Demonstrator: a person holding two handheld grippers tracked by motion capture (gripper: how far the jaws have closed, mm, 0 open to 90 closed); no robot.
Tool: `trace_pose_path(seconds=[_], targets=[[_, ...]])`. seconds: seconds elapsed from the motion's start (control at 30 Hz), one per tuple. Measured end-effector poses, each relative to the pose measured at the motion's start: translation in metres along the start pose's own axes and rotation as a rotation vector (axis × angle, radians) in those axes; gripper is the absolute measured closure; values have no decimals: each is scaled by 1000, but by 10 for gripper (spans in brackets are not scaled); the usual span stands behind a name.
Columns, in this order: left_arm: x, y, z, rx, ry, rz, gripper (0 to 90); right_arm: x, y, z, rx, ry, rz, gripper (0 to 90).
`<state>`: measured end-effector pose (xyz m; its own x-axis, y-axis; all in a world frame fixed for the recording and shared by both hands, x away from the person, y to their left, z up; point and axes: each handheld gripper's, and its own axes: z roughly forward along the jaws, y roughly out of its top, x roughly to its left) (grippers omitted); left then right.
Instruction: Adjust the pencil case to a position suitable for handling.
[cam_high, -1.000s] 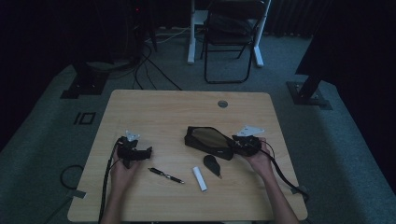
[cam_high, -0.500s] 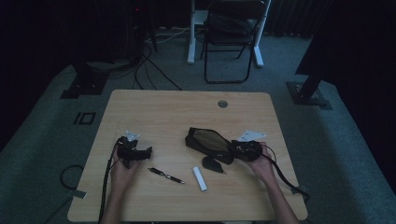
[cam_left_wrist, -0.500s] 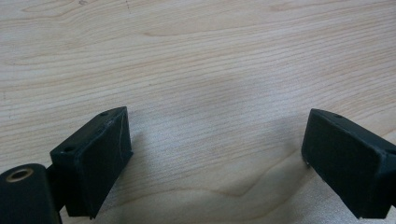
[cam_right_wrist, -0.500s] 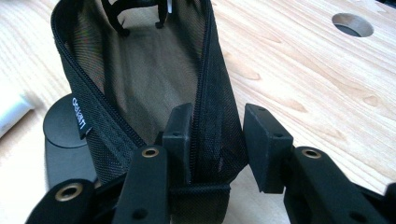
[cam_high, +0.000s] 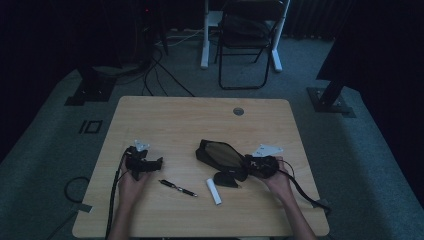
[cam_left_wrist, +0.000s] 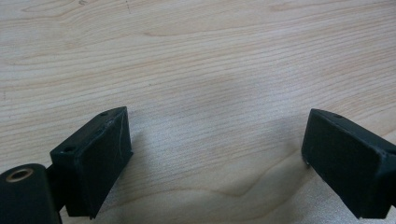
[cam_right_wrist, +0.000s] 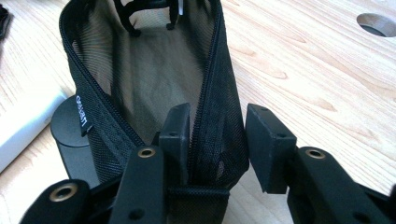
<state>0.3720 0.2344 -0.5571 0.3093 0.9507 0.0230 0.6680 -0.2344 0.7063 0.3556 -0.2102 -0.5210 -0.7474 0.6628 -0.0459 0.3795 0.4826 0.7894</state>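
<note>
The black mesh pouch (cam_high: 222, 156) lies unzipped near the middle of the worktop (cam_high: 200, 117), its near end at the right tongs (cam_right_wrist: 215, 133). In the right gripper view one side of the pouch's zip edge stands between the jaws — the left jaw sits against the mesh, the right jaw a little apart from it, so the tongs are part open and not pressing. Those jaws have just been closing, then opening again. The left tongs (cam_left_wrist: 215, 154) rest wide open over bare wood, nothing between them. A pen (cam_high: 177, 188), a white stick (cam_high: 213, 191) and a small black thing (cam_high: 226, 179) lie just beside the pouch.
</note>
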Motion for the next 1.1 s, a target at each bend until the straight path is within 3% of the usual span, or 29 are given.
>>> trace_pose_path(seconds=[0.43,0.77,1.1], targets=[[0,0,0,0,0,0,85,6,9,-14,-47,-24,10,515],[0,0,0,0,0,0,85,25,23,-32,-97,-20,-31,516],[0,0,0,0,0,0,85,39,28,-44,-125,-29,-33,493]])
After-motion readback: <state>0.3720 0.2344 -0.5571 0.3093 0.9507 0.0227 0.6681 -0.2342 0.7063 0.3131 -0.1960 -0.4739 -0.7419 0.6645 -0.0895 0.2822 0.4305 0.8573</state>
